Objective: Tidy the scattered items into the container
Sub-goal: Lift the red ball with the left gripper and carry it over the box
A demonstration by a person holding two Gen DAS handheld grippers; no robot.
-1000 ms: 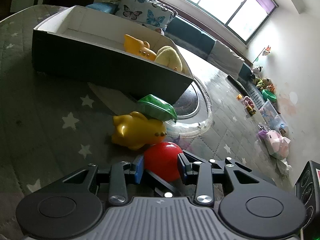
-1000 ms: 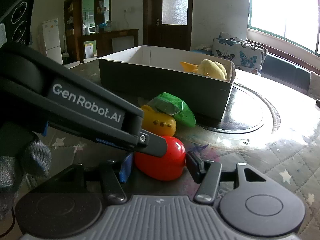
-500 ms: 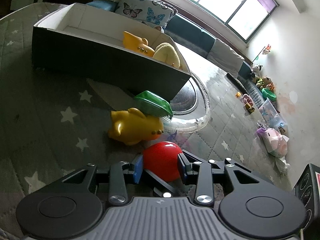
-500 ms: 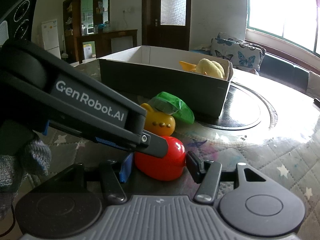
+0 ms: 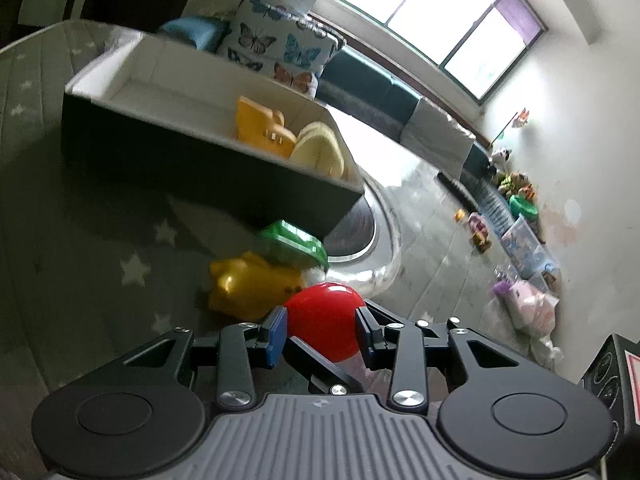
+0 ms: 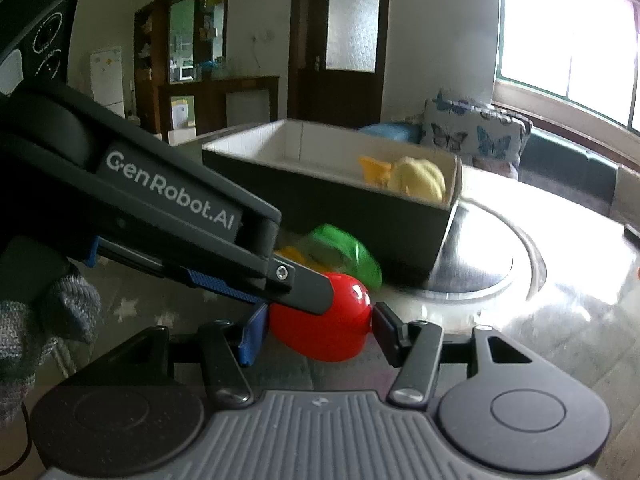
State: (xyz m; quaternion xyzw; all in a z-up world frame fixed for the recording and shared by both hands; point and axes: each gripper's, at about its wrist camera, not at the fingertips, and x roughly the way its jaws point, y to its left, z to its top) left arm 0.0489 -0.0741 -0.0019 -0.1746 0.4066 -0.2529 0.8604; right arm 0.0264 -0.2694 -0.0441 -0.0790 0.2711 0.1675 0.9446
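Note:
A shiny red round toy (image 5: 320, 316) sits between the pads of my left gripper (image 5: 320, 332), which is shut on it. In the right wrist view the same red toy (image 6: 320, 332) is also pinched by my right gripper (image 6: 318, 330), and the left gripper's finger (image 6: 304, 284) crosses over its top. Just beyond lie a yellow animal toy (image 5: 244, 288) and a green toy (image 5: 294, 244) leaning on it. The dark box (image 5: 180, 160) with a white inside stands behind them and holds an orange toy (image 5: 256, 128) and a pale yellow plush (image 5: 320, 152).
A star-patterned grey cloth (image 5: 80, 240) covers the table, with a round glass turntable (image 5: 360, 232) right of the box. A grey gloved hand (image 6: 40, 320) holds the left gripper. A sofa with a butterfly cushion (image 5: 280, 48) and floor toys (image 5: 516, 200) lie beyond.
Both grippers keep their hold on the red toy. The box and the yellow and green toys sit slightly lower in both views, and the picture is a little blurred.

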